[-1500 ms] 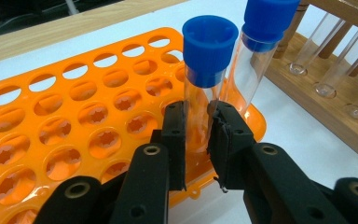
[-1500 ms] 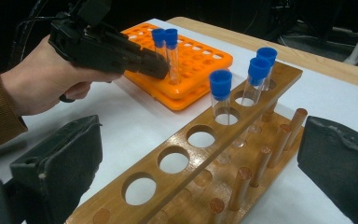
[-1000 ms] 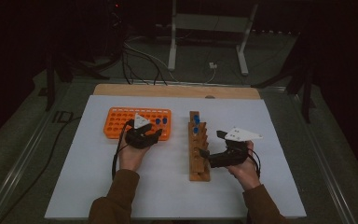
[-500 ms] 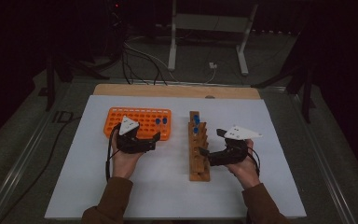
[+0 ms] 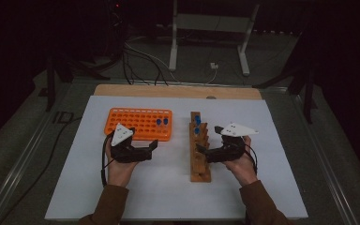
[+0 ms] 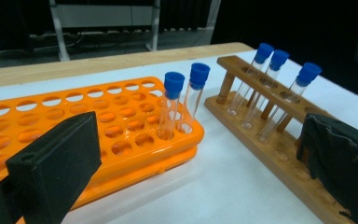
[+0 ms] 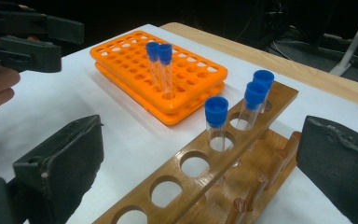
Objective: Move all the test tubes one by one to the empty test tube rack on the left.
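Note:
An orange tube rack [image 5: 131, 123] holds two clear tubes with blue caps [image 5: 161, 123] at its right end, seen close in the left gripper view [image 6: 181, 100]. To its right stands a wooden rack [image 5: 200, 161] with three blue-capped tubes [image 7: 237, 105] in its far holes. My left gripper [image 5: 153, 146] hovers just in front of the orange rack; its jaws have just been opening and now stand wide with nothing between them [image 6: 193, 151]. My right gripper [image 5: 200, 151] is open at the wooden rack's right side, its jaws on either side of the empty near holes [image 7: 200, 156].
Everything sits on a white sheet [image 5: 262, 187] over the table, with a wooden strip [image 5: 178, 91] along the far edge. Cables and a metal stand [image 5: 206, 28] lie on the dark floor beyond. Bare sheet lies left of the orange rack and right of the wooden one.
My left gripper has drawn back from the right end of the orange rack, leftward and toward the person, and its jaws have opened. The right hand has stayed put.

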